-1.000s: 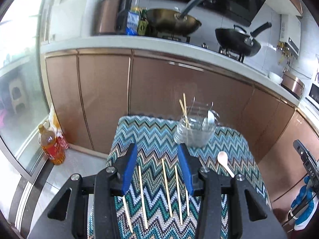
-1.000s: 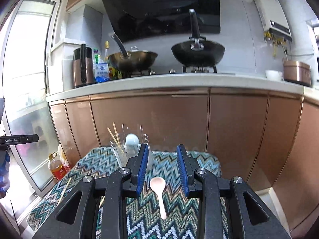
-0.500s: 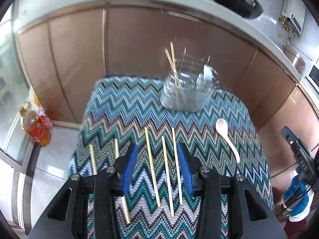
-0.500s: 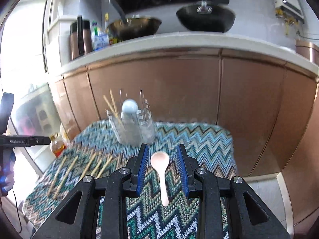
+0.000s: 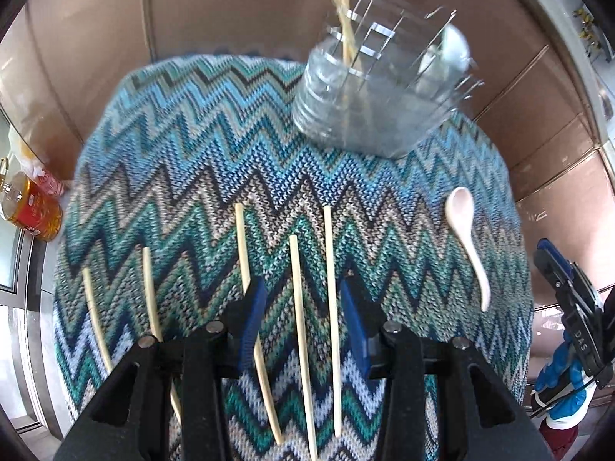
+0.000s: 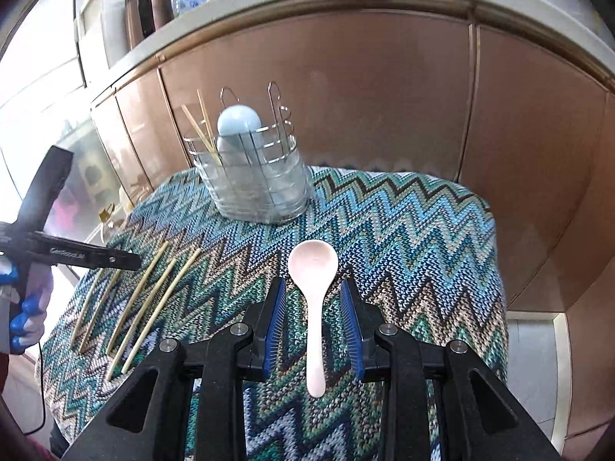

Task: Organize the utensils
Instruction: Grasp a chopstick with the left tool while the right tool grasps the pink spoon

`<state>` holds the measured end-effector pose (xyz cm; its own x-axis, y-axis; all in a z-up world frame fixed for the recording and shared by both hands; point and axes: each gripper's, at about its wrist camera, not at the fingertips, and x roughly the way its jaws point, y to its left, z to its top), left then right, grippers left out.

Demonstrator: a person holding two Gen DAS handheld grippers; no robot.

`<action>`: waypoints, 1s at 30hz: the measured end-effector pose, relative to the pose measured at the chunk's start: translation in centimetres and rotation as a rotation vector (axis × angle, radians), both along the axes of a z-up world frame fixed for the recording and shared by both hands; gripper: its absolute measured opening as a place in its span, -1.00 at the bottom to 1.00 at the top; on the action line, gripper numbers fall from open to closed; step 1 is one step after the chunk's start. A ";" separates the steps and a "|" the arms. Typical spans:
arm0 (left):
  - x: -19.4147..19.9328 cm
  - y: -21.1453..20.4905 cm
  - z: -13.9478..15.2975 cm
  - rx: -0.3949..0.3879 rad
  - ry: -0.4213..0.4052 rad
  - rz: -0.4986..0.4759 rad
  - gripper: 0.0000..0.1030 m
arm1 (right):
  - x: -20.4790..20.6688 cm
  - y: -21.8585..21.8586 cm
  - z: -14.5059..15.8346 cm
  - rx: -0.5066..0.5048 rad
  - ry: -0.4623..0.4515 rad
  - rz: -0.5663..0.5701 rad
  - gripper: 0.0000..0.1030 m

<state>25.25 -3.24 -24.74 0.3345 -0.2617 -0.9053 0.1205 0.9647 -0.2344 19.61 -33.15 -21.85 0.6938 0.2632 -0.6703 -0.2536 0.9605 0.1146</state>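
**Chopsticks and Spoon Spread on a Zigzag Knit**

Covering the bench is a knitted cloth (image 5: pixel 230 146), coarse-stitched in teal, blue and tan chevrons. At its far edge stands a utensil holder (image 6: pixel 257 176): a ribbed clear tub inside thin wire loops, holding two pale chopsticks (image 6: pixel 200 126) and a pale-blue rounded spoon (image 6: pixel 238 123). Nearer than the holder lie five slim bamboo chopsticks (image 5: pixel 298 326), roughly parallel. Left hand-held gripper (image 5: pixel 300 319): its blue ribbed pads are closing, with three of those sticks between them, none pressed. Beside the sticks lies a smooth pinkish-white ceramic spoon (image 6: pixel 313 292), with an oval bowl and a tapering handle. Right hand-held gripper (image 6: pixel 313 299): parted either side of the spoon's neck, not touching.
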 end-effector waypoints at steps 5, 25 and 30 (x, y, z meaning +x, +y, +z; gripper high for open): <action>1.8 -1.0 -1.4 0.016 0.048 -0.014 -0.46 | 1.7 -0.1 -0.9 -0.011 0.034 0.019 -0.43; 5.6 -3.3 -4.8 0.067 0.133 -0.075 -0.82 | 9.7 -0.7 -4.9 0.056 0.266 0.176 -0.43; 5.5 -1.7 -4.7 0.056 0.125 -0.078 -0.86 | 12.0 -0.5 -5.7 0.066 0.317 0.220 -0.43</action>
<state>30.71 -4.96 -29.43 0.1987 -0.2299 -0.9527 0.1683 0.9657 -0.1979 31.60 -33.62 -27.51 0.3769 0.4323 -0.8192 -0.3946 0.8750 0.2803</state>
